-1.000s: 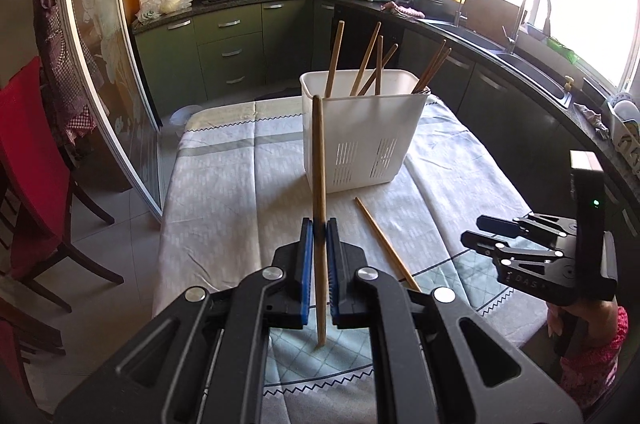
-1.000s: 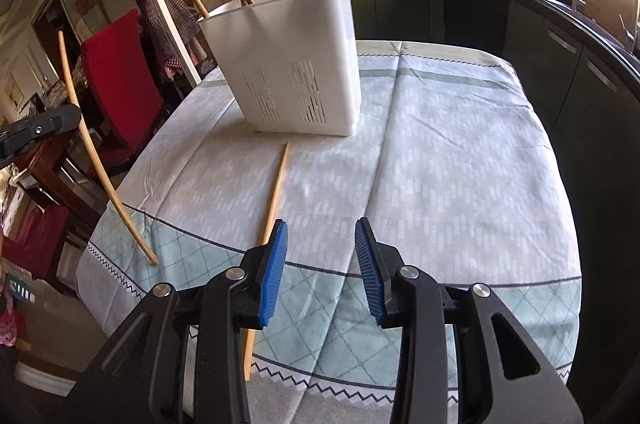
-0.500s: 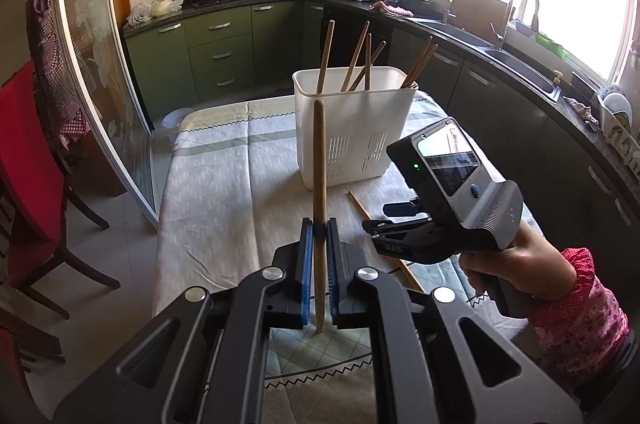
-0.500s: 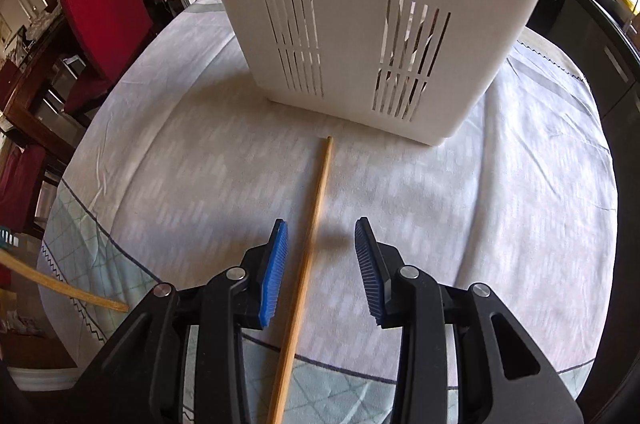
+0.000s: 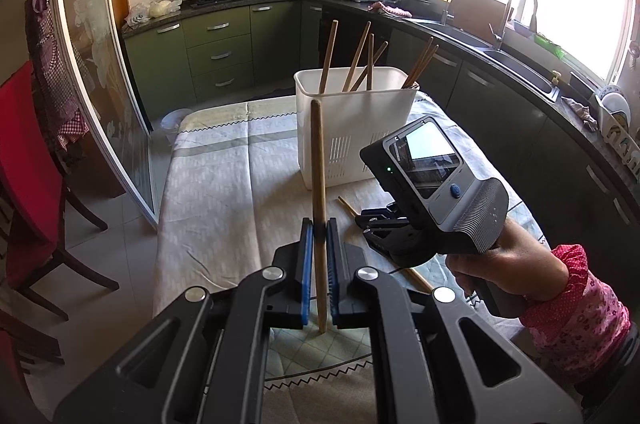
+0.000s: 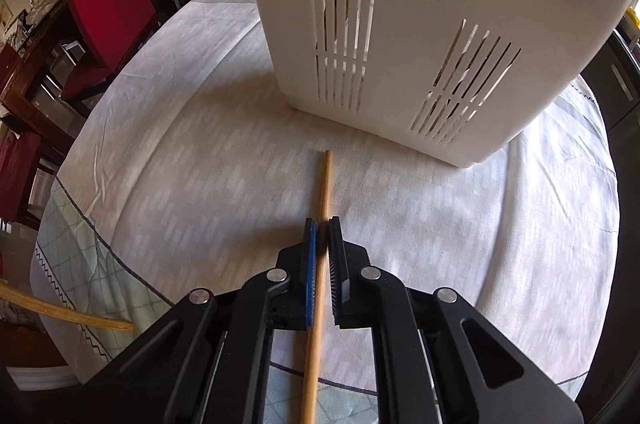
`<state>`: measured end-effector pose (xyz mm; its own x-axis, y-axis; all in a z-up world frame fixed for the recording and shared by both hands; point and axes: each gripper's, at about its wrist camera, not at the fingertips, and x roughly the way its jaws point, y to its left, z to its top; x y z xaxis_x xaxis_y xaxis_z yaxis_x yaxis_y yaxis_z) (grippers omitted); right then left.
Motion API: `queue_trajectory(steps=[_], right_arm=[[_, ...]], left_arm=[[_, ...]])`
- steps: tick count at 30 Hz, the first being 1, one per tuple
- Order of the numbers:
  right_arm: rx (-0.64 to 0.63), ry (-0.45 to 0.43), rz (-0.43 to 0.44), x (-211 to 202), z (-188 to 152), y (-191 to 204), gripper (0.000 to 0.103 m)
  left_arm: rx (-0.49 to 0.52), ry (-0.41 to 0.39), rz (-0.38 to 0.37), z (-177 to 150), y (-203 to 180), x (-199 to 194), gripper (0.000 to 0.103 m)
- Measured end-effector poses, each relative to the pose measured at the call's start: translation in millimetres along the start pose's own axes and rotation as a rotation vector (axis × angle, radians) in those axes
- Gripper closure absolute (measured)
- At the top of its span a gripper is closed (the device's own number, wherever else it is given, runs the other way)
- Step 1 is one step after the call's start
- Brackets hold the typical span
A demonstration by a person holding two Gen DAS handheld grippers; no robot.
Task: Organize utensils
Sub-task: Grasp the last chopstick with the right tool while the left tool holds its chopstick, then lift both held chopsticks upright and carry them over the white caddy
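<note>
On the left side, the left hand-held gripper [image 5: 317, 236] is clamped on a wooden chopstick [image 5: 318, 159]. This held chopstick stands almost upright between the blue pads [image 5: 306, 264], with its long axis vertical and its upper end at about the height of the rim of the white utensil basket [image 5: 352, 131]. The basket is ahead of this gripper and a little to its right, on the cloth-covered worktop [image 5: 240, 163], and several other chopsticks [image 5: 362, 57] already lean inside it.

More to the right, the right hand-held gripper [image 6: 323, 248] is low over the worktop. Its pads are closed together on the second chopstick [image 6: 325, 183], which lies flat on the cloth. The long axis of this lying chopstick runs nearly straight away from the gripper, in line with the fingers, and its far end points to the lower wall of the basket without touching it. I cannot tell if the stick is already lifted off the cloth or only pinched there.

In my judgement the coming move depends on this axis: the lying chopstick is horizontal and points at the basket wall, but the opening is on top. So the right gripper, which is the nearer one to the basket, must raise the chopstick and turn it toward vertical before it can go in. The left chopstick is already upright and needs only to travel forward and over the rim.
</note>
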<state>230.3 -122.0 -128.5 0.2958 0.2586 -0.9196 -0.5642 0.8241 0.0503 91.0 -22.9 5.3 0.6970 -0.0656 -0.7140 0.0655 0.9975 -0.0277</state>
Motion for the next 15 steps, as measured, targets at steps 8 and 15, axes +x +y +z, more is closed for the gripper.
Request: queue_trajectory(steps=[8,15], right_arm=[[0.015,-0.195,0.057,-78,-5,-5,0.096],[0.021,-0.398,0.062,-165,-44,-12,0.096]], left_arm=[[0.007,0.002,0.007,0,-1,0,0.096],[0.007,0.002,0.012,0,-1,-1,0.096]])
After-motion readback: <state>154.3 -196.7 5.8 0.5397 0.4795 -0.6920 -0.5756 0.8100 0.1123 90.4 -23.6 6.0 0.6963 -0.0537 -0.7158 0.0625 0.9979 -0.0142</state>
